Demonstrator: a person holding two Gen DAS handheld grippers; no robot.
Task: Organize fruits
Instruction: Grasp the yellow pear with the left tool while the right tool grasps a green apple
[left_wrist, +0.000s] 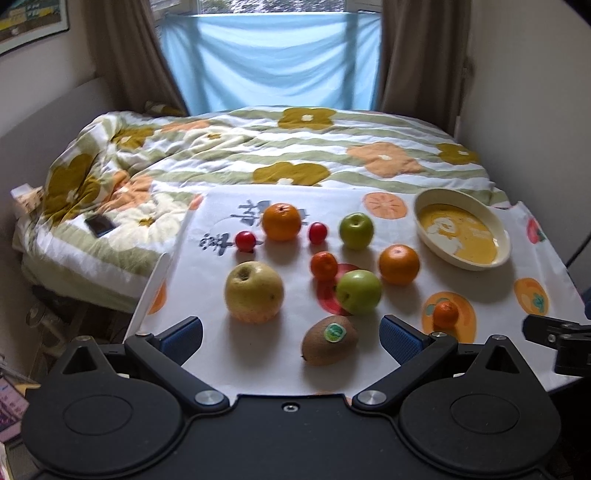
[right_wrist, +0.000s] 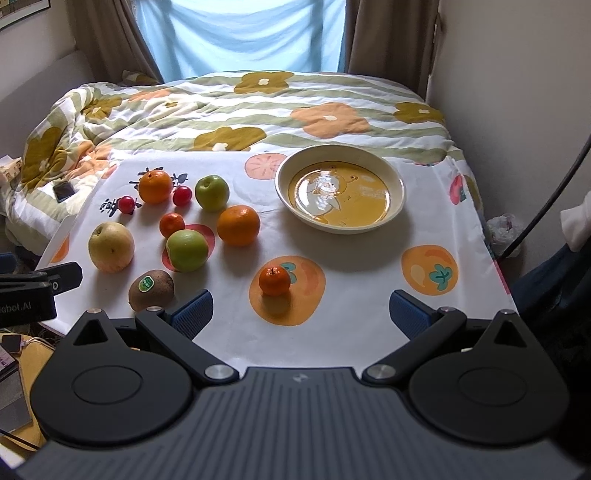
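Note:
Fruit lies loose on a white printed tablecloth (right_wrist: 351, 314). A brown kiwi (left_wrist: 329, 340) with a green sticker sits just ahead of my open left gripper (left_wrist: 291, 334), between its blue pads. Beyond it are a yellow pear (left_wrist: 254, 291), two green apples (left_wrist: 359, 291) (left_wrist: 356, 230), two oranges (left_wrist: 399, 264) (left_wrist: 281, 221), a small mandarin (left_wrist: 324, 265) and two red cherry tomatoes (left_wrist: 245, 240) (left_wrist: 317, 232). A cream bowl (right_wrist: 397, 188) with a yellow cartoon bottom stands empty at the far right. My right gripper (right_wrist: 301, 314) is open, with another mandarin (right_wrist: 274, 280) slightly ahead of it.
A bed with a flowered quilt (left_wrist: 295, 147) borders the table's far edge, with a dark phone (left_wrist: 99, 225) lying on it. Walls close in on both sides. The left gripper's side (right_wrist: 37, 291) shows at the right wrist view's left edge.

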